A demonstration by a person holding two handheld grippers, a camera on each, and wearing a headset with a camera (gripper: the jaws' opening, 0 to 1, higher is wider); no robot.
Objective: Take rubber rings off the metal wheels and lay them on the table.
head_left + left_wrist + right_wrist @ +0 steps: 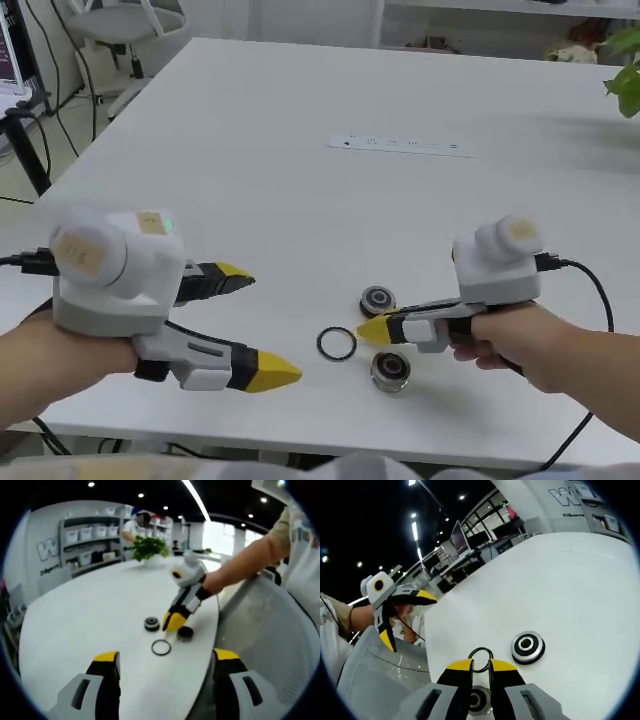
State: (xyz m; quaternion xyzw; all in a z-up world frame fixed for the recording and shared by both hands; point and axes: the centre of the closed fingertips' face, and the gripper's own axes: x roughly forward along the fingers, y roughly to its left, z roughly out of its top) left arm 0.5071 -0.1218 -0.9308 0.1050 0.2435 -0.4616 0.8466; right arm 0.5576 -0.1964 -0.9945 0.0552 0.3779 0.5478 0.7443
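1. I am watching the right tool point(372, 330) hanging low over the worktop point(280, 170). Its yellow tip is sitting just beside the loose rubber ring point(336, 343), between the far wheel point(378, 299) and the near wheel point(390, 369). In the right gripper view its jaws are clenched down to a thin slit, and I am seeing nothing caught between them.
2. The rubber ring is lying flat on the worktop, apart from both wheels and touching neither tool. I am reading it as a ring already laid down, which is where the task wants it.
3. I am seeing the left tool point(250, 322) released, its jaws spread wide and empty. It is sitting off to the side, facing the ring and well short of the wheels. I am judging that it is placed there to steady a wheel while the right tool does the peeling.
4. Both wheels are lying flat on their faces, which is leaving their rims open to a jaw coming in from the side. The near wheel is lying partly under the right tool and is showing through the slit in that tool's own view.
5. In the right gripper view the far wheel is showing a dark band around a bright hub, so I am taking it to be wearing a ring. On the near wheel I cannot tell.
6. I am counting two metal wheels, one loose ring and two tools. One white strip point(400, 143) is lying well away across the worktop.
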